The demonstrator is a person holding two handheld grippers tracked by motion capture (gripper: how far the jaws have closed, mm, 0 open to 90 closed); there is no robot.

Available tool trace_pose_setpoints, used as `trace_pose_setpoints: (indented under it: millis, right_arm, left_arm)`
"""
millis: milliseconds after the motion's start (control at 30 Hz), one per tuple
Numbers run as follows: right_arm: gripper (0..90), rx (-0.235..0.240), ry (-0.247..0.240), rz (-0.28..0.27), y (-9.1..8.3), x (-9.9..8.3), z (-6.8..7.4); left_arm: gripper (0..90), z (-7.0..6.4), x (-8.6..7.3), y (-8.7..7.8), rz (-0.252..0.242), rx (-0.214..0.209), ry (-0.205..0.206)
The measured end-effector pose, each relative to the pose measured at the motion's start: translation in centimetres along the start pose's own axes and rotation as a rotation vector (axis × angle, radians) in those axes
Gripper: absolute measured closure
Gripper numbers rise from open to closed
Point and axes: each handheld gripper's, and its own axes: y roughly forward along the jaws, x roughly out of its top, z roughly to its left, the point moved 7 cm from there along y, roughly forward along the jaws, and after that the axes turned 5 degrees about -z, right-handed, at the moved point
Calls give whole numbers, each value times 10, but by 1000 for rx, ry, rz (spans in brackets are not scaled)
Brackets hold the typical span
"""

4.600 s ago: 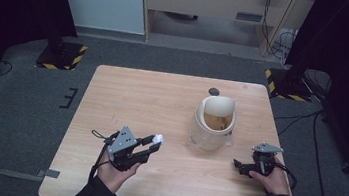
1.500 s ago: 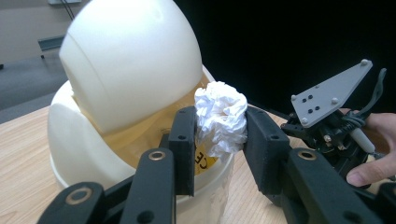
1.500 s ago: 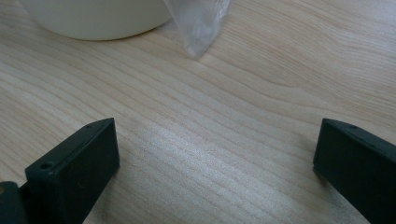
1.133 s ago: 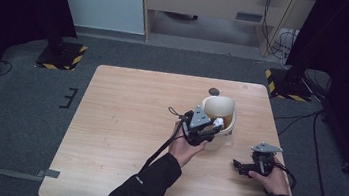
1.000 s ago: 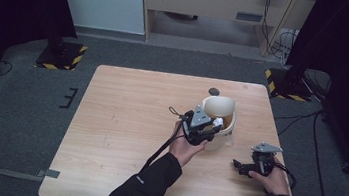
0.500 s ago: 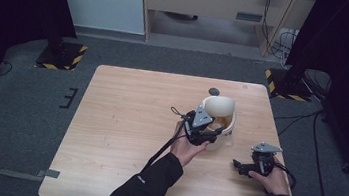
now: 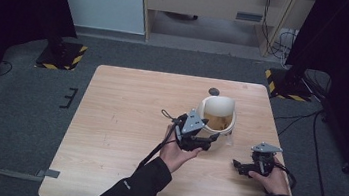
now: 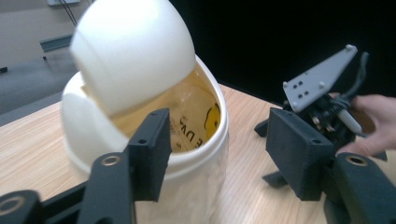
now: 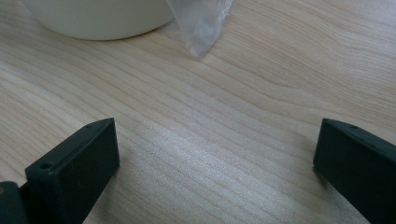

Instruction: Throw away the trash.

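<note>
Left gripper [image 7: 210,138] fingers wide apart, seemingly astride white bin [image 7: 218,114] rim, grasping nothing

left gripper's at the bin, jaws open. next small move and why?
Probably ease the left gripper forward and close on the bin's near rim. Its jaws stand open, one in front of the rim, nothing gripped; the swing lid is tipped and a clear liner hangs outside. The right gripper rests open on the table.
</note>
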Motion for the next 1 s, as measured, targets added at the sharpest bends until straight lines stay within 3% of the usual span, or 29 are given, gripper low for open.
trace_pose_setpoints:
  millis: [133, 367, 433, 567, 633, 900, 1000]
  right_arm:
    - [6, 0, -1, 0, 0, 0, 0]
    - [6, 0, 0, 0, 0, 0, 0]
    - [6, 1, 0, -1, 0, 0, 1]
    - [6, 1, 0, 0, 0, 0, 1]
    - [6, 1, 0, -1, 0, 0, 1]
    - [6, 1, 0, -1, 0, 0, 1]
    - [6, 1, 0, -1, 0, 0, 1]
  left_arm:
    - [346, 2, -8, -14, 15, -3, 0]
    - [248, 14, -38, -44, 84, 12, 11]
    - [236, 21, -58, -58, 126, 26, -5]
    - [216, 31, -77, -70, 163, 49, -25]
    - [205, 42, -93, -80, 215, 74, -57]
    - [168, 57, -118, -97, 296, 97, -79]
    - [160, 69, -135, -113, 342, 124, -103]
